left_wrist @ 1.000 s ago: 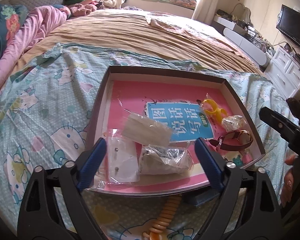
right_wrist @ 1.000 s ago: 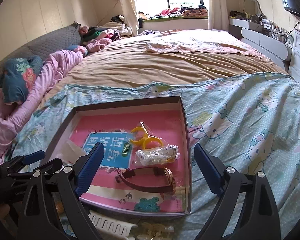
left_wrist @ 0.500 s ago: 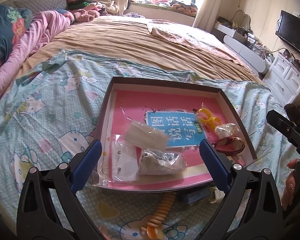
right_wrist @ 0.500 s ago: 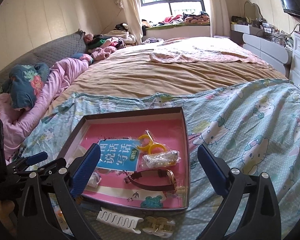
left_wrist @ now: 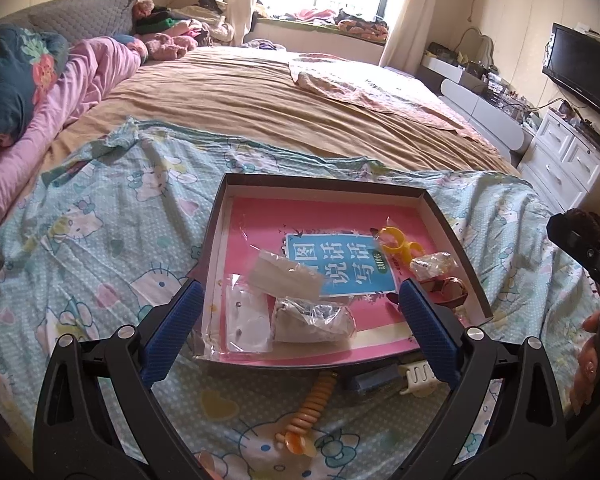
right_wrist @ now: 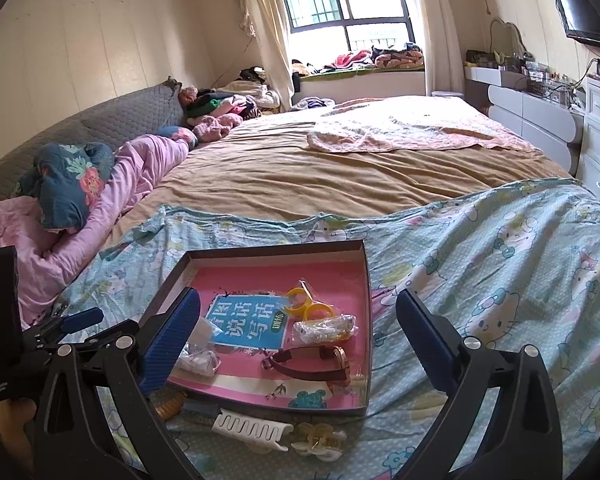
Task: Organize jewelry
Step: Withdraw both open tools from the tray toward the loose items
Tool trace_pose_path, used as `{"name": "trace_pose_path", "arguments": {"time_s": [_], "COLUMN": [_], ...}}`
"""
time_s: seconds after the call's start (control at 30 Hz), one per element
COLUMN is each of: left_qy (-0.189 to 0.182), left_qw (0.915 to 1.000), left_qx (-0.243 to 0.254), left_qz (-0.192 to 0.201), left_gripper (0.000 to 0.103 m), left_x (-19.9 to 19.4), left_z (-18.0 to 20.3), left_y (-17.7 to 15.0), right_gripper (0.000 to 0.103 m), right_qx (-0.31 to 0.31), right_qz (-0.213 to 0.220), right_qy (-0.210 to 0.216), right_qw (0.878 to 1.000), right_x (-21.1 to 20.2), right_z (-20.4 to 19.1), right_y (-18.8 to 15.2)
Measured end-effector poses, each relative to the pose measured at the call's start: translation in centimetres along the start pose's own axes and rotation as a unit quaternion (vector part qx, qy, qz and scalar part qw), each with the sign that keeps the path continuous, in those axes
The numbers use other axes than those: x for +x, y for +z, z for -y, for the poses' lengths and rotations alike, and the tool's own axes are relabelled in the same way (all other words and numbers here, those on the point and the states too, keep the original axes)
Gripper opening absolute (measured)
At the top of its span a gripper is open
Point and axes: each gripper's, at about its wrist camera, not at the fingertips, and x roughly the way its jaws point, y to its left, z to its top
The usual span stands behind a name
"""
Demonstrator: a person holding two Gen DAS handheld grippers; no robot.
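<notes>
- Nearest me, the left gripper [left_wrist: 298,330] hung with its jaws spread wide and nothing between them; the right gripper [right_wrist: 298,340] was just as wide and just as empty; both had just been opening a little further.
- On the cartoon-cat sheet [left_wrist: 100,248], just near of the box, lay an orange beaded clip [left_wrist: 312,408], a white comb clip [right_wrist: 252,426] and a pale claw clip [right_wrist: 320,440]; these looked light and stiff, best pinched across the spine; the beaded one seemed likely to roll.
- The shallow dark box [left_wrist: 216,236] sat on the sheet with a pink book [left_wrist: 320,216] lining its floor; the jewelry was inside it.
- At its near left lay a flat clear earring bag [left_wrist: 246,320], touching a crumpled bag of silvery pieces [left_wrist: 312,316], with a pale folded packet [left_wrist: 286,274] overlapping just beyond; I judged all three slippery and limp, so a corner or top seam would be the hold.
- At the near right lay a brown-strap watch [right_wrist: 308,364], heavier, its glass fragile, best taken by the strap; beyond it a bag of pale chain [right_wrist: 326,328], then a yellow ring toy [right_wrist: 306,304].
- Compared with a second before, both views sat higher and further back, showing more sheet and the loose clips; the box's contents lay unchanged.
</notes>
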Motion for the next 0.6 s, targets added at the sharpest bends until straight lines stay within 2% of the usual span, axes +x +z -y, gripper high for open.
{"name": "trace_pose_path", "arguments": {"time_s": [0.6], "left_qy": [-0.002], "left_qw": [0.9999], "left_qx": [0.009], "left_qz": [0.014], "left_gripper": [0.093], "left_x": [-3.2], "left_z": [1.2], "left_y": [-0.7], "right_gripper": [0.098], "right_qx": [-0.012], "right_qz": [0.009], "right_qy": [0.008], "right_qw": [1.000], "right_x": [-3.3], "right_z": [-0.1], "right_y": [-0.9]}}
